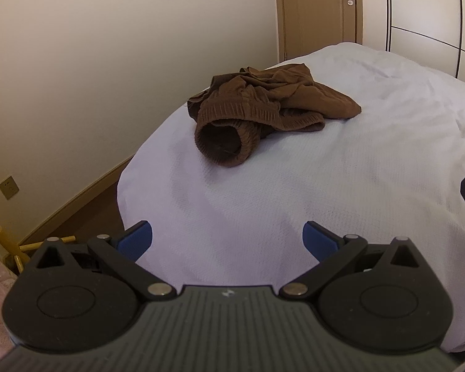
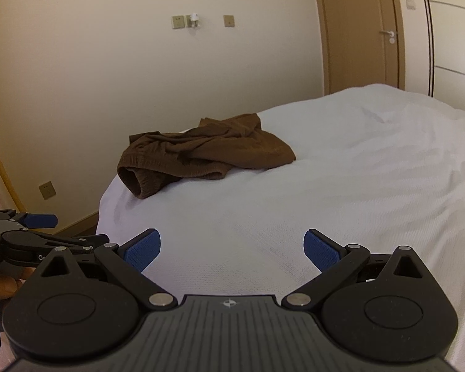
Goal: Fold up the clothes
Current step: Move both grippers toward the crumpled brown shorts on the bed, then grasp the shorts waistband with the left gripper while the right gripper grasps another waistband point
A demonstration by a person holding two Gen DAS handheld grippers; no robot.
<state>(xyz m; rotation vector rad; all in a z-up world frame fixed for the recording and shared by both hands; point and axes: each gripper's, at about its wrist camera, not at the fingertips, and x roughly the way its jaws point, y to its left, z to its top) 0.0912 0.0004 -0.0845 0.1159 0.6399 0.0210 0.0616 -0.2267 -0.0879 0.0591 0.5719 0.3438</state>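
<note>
Left wrist view: the left tongs (image 1: 228, 238) are spread wide and hold nothing, hovering over the near part of the bed (image 1: 325, 186). The brown shorts (image 1: 263, 105) lie crumpled near the bed's far left edge, well apart from the tongs. The step in hand appears to be the approach. To do it well, aim for the ribbed elastic waistband (image 1: 235, 113): it is thicker and firmer than the thin, wrinkled cloth behind it. One hem stands open as a round tube facing the camera; avoid pinching both layers there.

Right wrist view: the right tongs (image 2: 232, 249) are likewise spread and empty over the bed (image 2: 356, 186), whose white cover shows a fine waffle weave. The brown shorts (image 2: 207, 152) sit far left, a low soft heap. The left tongs (image 2: 40, 220) show at the left edge, their blue pads textured. Lift and spread the garment flat before folding.
</note>
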